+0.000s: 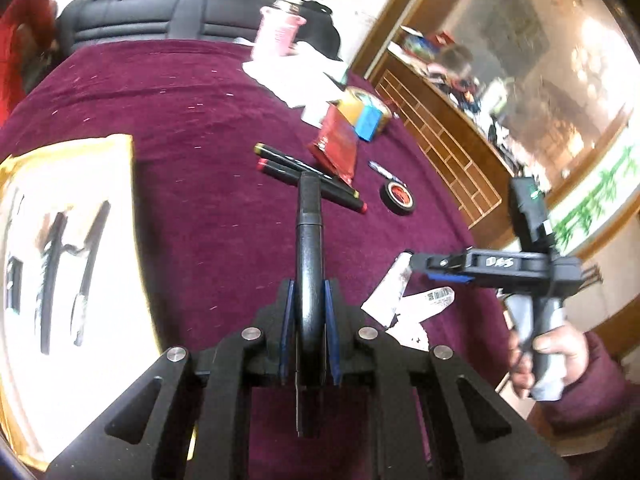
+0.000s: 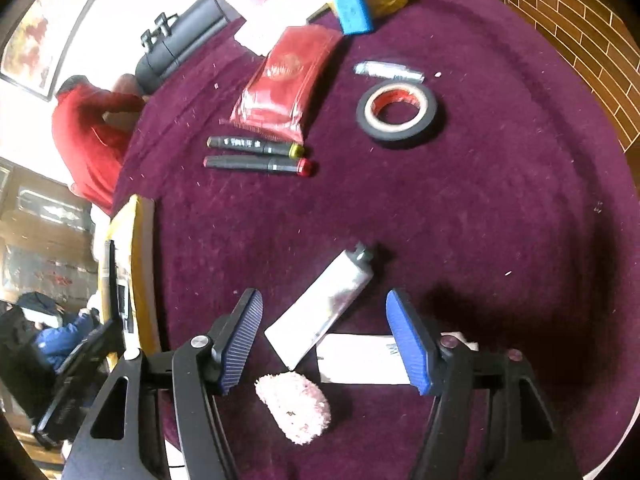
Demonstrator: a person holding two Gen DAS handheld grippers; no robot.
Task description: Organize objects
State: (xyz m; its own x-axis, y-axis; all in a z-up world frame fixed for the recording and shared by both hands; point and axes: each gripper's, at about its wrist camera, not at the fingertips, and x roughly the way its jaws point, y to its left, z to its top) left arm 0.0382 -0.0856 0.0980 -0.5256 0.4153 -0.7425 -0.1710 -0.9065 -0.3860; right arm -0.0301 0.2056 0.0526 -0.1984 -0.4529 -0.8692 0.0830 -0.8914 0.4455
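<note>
Now your left claw (image 1: 310,312) is clamped on a long black marker pen (image 1: 308,240), which stands out forward between the blue pads, above the dark red velvet bench (image 1: 180,120). Your right claw (image 2: 324,340) has its fingers wide apart and holds nothing; it hovers just over a flat silver tube with a grey cap (image 2: 324,308), which lies on the cloth between the two blue pads.

I judge that the pen should go into the shallow yellow-rimmed white tray (image 1: 120,148) at the left. Carry the pen level and low, bring it over the bare white part of the tray, turn it parallel to the dark pens already there, and release only when it nearly touches the bottom, so it does not roll. Inside the tray you can see several long dark pen-like things (image 1: 52,272) side by side; the glare hides their details.

For the right side, lower the claw so that the pads come on the two long sides of the tube, not on the white paper card (image 2: 360,356) just beside it. A fluffy pink piece (image 2: 294,408) lies near too; keep it out of the grip.

Two more black markers, one with a yellow-green cap and one with a red cap (image 2: 256,156), wait further away, beside a red foil packet (image 2: 284,80) and a black tape roll (image 2: 400,110).
</note>
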